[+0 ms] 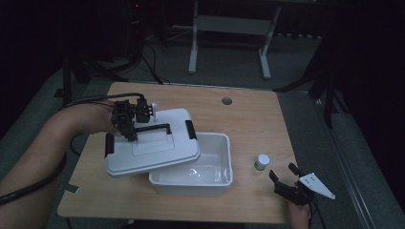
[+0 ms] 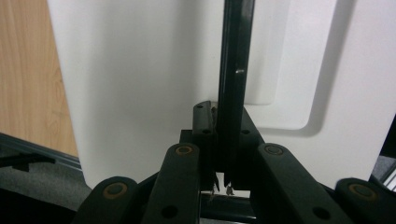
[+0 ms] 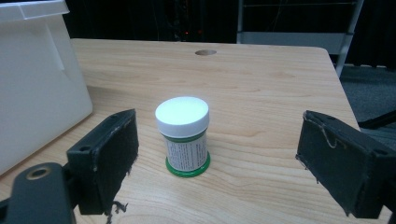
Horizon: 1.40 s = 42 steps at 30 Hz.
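A white lid (image 1: 157, 148) with a black handle (image 1: 153, 128) hangs tilted over the left part of an open white bin (image 1: 224, 162). My left gripper (image 1: 128, 125) is shut on the left end of that handle. In the left gripper view the handle bar (image 2: 233, 74) runs up between the closed jaws of the left gripper (image 2: 223, 119), with the lid's top (image 2: 140, 84) behind it. A small jar (image 1: 261, 161) with a white cap stands upright to the right of the bin. My right gripper (image 1: 282, 171) is open just short of the jar (image 3: 184, 135), its right gripper view jaws (image 3: 224, 158) wide apart.
The bin's wall (image 3: 37, 88) rises at the left of the right gripper view. A round hole (image 1: 227, 101) sits in the wooden table near its far edge. A black cable (image 1: 90, 101) trails from the left gripper. A desk frame (image 1: 229, 28) stands on the floor beyond.
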Available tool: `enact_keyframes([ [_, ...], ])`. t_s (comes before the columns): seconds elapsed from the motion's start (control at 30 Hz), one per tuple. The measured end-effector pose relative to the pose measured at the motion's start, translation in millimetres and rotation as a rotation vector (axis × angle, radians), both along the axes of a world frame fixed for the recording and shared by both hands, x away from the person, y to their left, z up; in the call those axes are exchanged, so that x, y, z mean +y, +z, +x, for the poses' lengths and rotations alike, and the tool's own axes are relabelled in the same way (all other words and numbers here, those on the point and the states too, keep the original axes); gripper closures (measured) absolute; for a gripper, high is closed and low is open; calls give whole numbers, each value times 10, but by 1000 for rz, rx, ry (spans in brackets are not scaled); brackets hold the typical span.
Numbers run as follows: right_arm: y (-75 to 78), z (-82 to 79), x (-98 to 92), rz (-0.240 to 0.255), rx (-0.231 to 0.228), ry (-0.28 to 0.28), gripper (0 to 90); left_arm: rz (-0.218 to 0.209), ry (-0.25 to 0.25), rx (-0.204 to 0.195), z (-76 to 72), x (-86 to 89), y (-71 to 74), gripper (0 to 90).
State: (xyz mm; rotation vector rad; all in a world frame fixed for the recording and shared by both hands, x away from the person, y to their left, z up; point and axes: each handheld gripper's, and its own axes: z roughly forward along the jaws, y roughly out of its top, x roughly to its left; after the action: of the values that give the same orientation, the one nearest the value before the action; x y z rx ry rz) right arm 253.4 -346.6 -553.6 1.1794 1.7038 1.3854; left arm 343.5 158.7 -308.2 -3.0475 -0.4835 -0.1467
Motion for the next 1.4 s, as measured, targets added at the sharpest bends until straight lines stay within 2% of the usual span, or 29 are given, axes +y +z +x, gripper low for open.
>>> enact_keyframes([
  [0.37,-1,3,6,-7,1,-3,120,-14,92,-7,-73,414,-5,835],
  [0.47,0,3,8,-8,2,-3,120,-42,116,1,-123,556,-16,835],
  [0.53,0,3,7,-7,2,-3,120,-43,120,2,-141,598,-22,835],
  [0.6,0,3,6,-7,2,-4,120,-35,155,-1,-167,741,-37,835],
  [0.67,0,4,7,-8,2,-4,121,-34,169,-5,-169,782,-40,835],
  [0.73,0,4,7,-9,3,-5,120,-38,223,-7,-185,963,-68,835],
  [0.87,0,4,8,-9,4,-4,120,-35,255,-4,-197,1101,-117,835],
  [0.9,0,6,7,-11,2,-3,120,-17,277,-6,-208,1171,-178,835],
  [0.97,0,5,9,-10,4,-3,121,-9,284,1,-208,1215,-229,835],
  [1.13,0,4,10,-11,3,-5,120,-27,316,15,-186,1310,-346,835],
  [1.27,0,4,11,-10,4,-5,121,-19,345,36,-154,1406,-549,835],
  [1.4,0,4,12,-11,4,-4,120,-23,348,47,-131,1432,-702,835],
])
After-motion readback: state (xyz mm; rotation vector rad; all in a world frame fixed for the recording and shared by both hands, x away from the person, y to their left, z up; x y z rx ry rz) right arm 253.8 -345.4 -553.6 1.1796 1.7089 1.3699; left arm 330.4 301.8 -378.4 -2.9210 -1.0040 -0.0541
